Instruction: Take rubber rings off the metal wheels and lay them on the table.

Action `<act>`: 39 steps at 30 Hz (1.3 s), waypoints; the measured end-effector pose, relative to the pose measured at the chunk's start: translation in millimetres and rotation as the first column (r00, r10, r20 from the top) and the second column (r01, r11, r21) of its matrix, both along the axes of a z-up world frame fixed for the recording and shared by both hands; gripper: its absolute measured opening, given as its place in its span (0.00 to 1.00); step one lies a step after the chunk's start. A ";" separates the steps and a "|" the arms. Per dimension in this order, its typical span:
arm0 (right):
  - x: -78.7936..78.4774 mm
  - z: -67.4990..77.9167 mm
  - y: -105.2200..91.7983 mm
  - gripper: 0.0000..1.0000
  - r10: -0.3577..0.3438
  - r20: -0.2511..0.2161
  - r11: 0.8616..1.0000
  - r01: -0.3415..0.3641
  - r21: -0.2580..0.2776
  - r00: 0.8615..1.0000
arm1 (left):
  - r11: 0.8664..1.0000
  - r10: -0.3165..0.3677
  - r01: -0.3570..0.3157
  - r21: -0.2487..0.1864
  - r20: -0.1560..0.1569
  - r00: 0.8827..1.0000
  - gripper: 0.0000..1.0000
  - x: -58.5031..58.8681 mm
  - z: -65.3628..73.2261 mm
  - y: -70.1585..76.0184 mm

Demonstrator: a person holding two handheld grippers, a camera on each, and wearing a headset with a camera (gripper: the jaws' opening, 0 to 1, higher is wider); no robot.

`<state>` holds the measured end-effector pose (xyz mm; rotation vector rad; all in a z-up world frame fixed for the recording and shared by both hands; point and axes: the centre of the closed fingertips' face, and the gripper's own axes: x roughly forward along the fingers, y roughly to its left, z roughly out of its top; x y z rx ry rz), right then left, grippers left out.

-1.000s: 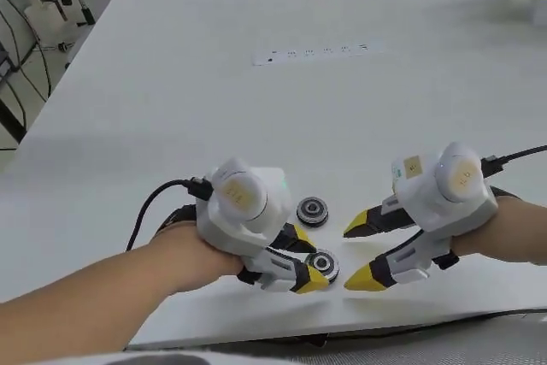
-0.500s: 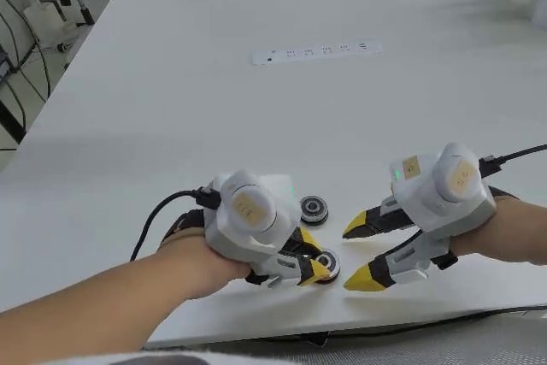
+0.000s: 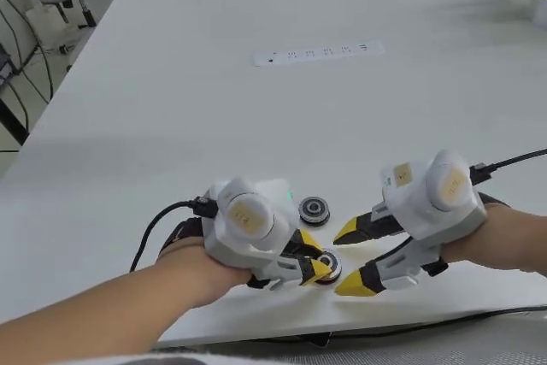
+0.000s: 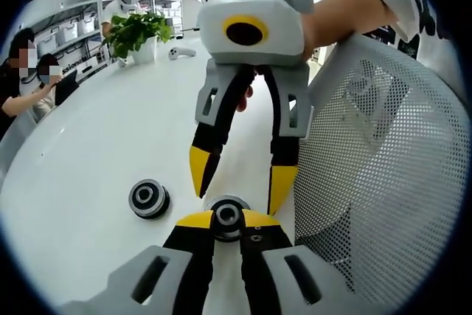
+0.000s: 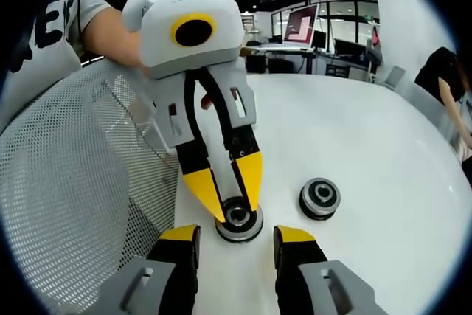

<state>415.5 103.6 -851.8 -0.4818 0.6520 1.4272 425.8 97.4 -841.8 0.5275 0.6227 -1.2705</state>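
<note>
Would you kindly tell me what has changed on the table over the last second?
The left hand-held gripper has tipped down and closed on the near wheel. The right hand-held gripper has edged in toward that wheel, jaws open. The far wheel stayed put.

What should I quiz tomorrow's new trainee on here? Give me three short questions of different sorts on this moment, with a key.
1. Which metal wheel does no gripper touch?
A. the near wheel
B. the far wheel
C. neither; both are held
2. True or false: the right gripper has its jaws pressed together.
3. Fill in: the left gripper is closed on the ___ wheel.

Key: 1 B. 2 False; its jaws stand apart beside the near wheel. 3 near.
</note>
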 end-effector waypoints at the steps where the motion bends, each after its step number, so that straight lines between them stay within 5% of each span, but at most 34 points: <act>1: 0.6 0.1 1.3 0.37 -0.001 0.003 1.000 0.001 0.003 1.000 | 1.000 0.001 -0.001 0.000 0.001 1.000 0.08 0.2 0.0 0.0; 19: 2.6 -5.4 3.8 0.26 -0.060 -0.046 0.997 0.062 0.037 0.997 | 0.999 0.027 -0.027 -0.018 0.004 1.000 0.08 0.9 0.2 -0.3; 39: -0.7 -3.8 -5.0 0.18 -0.044 -0.027 0.999 0.044 0.023 0.999 | 0.999 0.033 -0.033 -0.026 0.004 0.999 0.08 -0.4 0.6 0.8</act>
